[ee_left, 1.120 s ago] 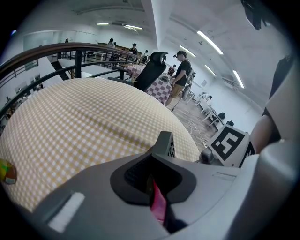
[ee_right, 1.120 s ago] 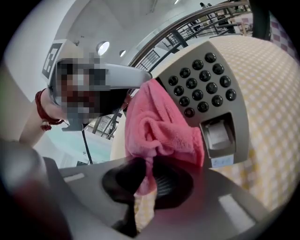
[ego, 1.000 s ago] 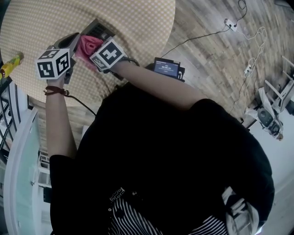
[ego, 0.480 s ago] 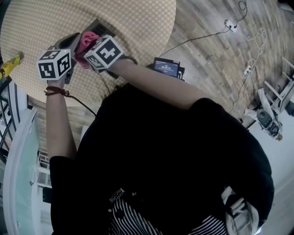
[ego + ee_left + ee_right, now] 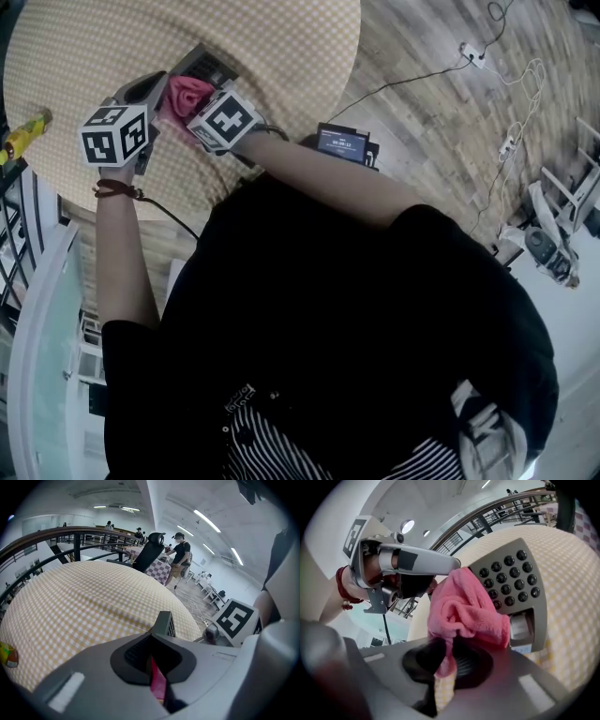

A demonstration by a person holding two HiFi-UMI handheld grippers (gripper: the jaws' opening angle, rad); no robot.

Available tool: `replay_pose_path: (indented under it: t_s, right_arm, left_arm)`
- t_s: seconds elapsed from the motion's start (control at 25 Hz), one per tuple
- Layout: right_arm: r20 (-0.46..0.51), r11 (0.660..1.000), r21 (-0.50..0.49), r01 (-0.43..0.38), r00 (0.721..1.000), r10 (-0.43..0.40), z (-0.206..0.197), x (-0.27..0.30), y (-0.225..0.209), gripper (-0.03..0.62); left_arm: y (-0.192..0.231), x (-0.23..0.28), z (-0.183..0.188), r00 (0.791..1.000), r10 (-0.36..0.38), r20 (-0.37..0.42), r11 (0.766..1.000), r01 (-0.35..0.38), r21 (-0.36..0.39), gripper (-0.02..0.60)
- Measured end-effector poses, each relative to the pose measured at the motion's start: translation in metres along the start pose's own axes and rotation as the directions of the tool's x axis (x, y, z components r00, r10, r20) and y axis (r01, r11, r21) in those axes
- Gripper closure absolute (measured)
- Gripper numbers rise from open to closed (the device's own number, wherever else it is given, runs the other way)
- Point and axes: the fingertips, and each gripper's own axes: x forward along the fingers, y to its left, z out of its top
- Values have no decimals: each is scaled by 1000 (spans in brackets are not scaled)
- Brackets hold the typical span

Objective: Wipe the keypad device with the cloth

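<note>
Keypad device point(image 5: 533, 607) part hidden — cloth point(image 5: 464, 609) bunched over one end.

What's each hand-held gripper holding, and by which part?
Right hand-held gripper: pink cloth, by a lower fold. Left hand-held gripper: keypad device, by its edge.

Your keypad device point(image 5: 202, 64) lies on the round checked table point(image 5: 281, 37), towards the side nearest you. The pink cloth point(image 5: 185, 94) sits bunched on the device's near end. Your right gripper point(image 5: 199, 111) touches the cloth from the device's right, and your left gripper point(image 5: 150, 92) is against the device's left side. Well left of the device, a yellow object point(image 5: 23, 134) lies at the table's rim. Right of the device, off the table, a small lit screen point(image 5: 340, 141) stands on the wooden floor point(image 5: 441, 112).
</note>
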Motion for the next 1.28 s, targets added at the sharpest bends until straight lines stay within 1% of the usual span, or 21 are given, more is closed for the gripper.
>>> replay_pose_path:
  t_s: [0.08, 0.16, 0.24, 0.36, 0.48, 0.6, 0.68, 0.76, 0.84, 0.96, 1.04, 1.16, 1.28]
  right_arm:
    - [28, 1000, -21, -2, 1000, 3, 14, -5, 8, 548]
    - [74, 997, -66, -35, 996, 40, 35, -10, 23, 548]
    - [79, 994, -100, -53, 995, 62, 48, -13, 32, 548]
    - [71, 992, -118, -53, 996, 62, 46, -13, 32, 548]
    - [84, 987, -131, -92, 991, 104, 33, -9, 28, 548]
    - [44, 987, -117, -107, 993, 113, 11, -1, 18, 548]
    - [16, 992, -81, -95, 995, 96, -1, 2, 12, 548]
    - [-6, 997, -43, -70, 998, 70, -5, 2, 10, 548]
    - [3, 997, -35, -63, 998, 63, 4, 0, 13, 548]
    - [79, 993, -50, -110, 990, 114, 35, -8, 29, 548]
    - [95, 990, -78, -114, 988, 121, 50, -12, 39, 548]
    - [96, 991, -81, -106, 989, 114, 52, -14, 40, 548]
    - [113, 989, -66, -133, 984, 140, 49, -9, 35, 548]
  left_arm:
    - [0, -1, 0, 1000, 1, -1, 1000, -1, 4, 578]
    - [-2, -2, -1, 1000, -3, -2, 1000, 3, 6, 578]
    - [-4, -3, -2, 1000, -12, -1, 1000, 12, 7, 578]
    - [-5, -4, -2, 1000, -19, 1, 1000, 19, 7, 578]
    - [-6, -5, 0, 1000, -16, 5, 1000, 15, 12, 578]
    - [-6, -6, 1, 1000, -16, 7, 1000, 16, 12, 578]
    - [-5, -6, -1, 1000, -22, 5, 1000, 22, 8, 578]
    - [-5, -6, -1, 1000, -25, 4, 1000, 25, 7, 578]
    - [-5, -5, 0, 1000, -21, 5, 1000, 21, 10, 578]
    - [-5, -6, 1, 1000, -11, 6, 1000, 11, 13, 578]
    - [-5, -7, 1, 1000, -8, 5, 1000, 8, 12, 578]
    - [-7, -6, 1, 1000, -10, 3, 1000, 10, 6, 578]
    - [-4, -4, 1, 1000, -9, 8, 1000, 9, 9, 578]
